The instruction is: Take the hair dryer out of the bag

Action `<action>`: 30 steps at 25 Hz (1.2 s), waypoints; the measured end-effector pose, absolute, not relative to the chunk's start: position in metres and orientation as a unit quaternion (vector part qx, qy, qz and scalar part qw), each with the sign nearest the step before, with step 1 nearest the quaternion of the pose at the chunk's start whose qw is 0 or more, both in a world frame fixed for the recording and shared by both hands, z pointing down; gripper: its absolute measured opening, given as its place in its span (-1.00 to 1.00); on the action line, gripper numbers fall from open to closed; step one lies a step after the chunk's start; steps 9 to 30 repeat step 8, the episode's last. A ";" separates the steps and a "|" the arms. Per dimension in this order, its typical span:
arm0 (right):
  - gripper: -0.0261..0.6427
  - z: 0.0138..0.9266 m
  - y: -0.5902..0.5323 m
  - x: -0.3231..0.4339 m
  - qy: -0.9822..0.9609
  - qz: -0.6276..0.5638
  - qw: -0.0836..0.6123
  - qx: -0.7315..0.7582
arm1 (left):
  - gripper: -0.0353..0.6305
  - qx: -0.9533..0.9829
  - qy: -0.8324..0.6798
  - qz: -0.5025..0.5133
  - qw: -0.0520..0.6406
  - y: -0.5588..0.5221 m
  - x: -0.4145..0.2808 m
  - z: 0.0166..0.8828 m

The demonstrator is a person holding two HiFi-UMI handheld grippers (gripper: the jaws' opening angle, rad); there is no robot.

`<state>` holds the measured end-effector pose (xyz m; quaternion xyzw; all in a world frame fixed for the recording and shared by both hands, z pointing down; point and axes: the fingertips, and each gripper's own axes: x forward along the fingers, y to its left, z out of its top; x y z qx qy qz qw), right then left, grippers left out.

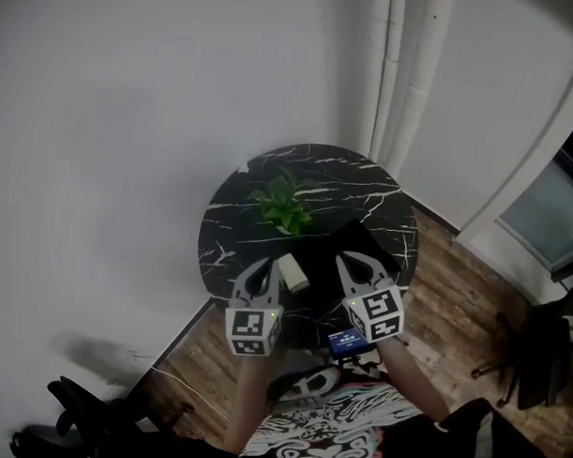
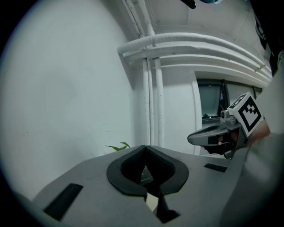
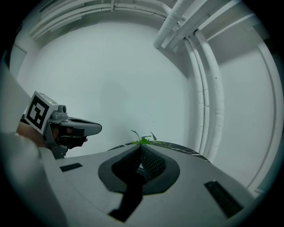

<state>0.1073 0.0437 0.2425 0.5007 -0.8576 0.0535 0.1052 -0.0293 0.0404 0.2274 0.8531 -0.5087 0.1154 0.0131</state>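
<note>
A person in a black-and-white printed shirt [image 1: 341, 418] holds two grey plastic tongs out over the near edge of a round worktop [image 1: 230, 221]. Each carries a cube with square black-and-white markers. The left tongs [image 1: 266, 263] are closed and empty, their curved black-padded tips meeting at a point. The right tongs [image 1: 345, 260] are likewise drawn together on nothing. They sit side by side, well apart, and both point away from the person.

A small pale beige block [image 1: 293, 272], rectangular and smooth, lies on the worktop between them, just beside the left tongs. The black bag [image 1: 369, 243], flat and matte, lies on the worktop's right half. In the head view the right tongs' tips overlap its near edge. The hair dryer cannot be made out in any view.

Beyond the bag, a leafy green plant [image 1: 284, 203] stands near the middle of the worktop, which is glossy black marble with thin white veins. Wood-plank floor [image 1: 453, 304] shows to the right. A plain white wall [image 1: 131, 124] and white vertical pipes [image 1: 404, 77] close the scene behind.
</note>
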 end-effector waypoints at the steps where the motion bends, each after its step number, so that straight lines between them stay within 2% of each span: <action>1: -0.87 0.242 0.043 0.108 -0.857 0.053 0.104 0.503 | -0.85 0.854 -0.507 0.116 0.012 0.040 -0.029 0.227; 30: -0.87 0.249 0.047 0.114 -0.852 0.055 0.108 0.509 | -0.85 0.861 -0.494 0.120 0.014 0.044 -0.023 0.232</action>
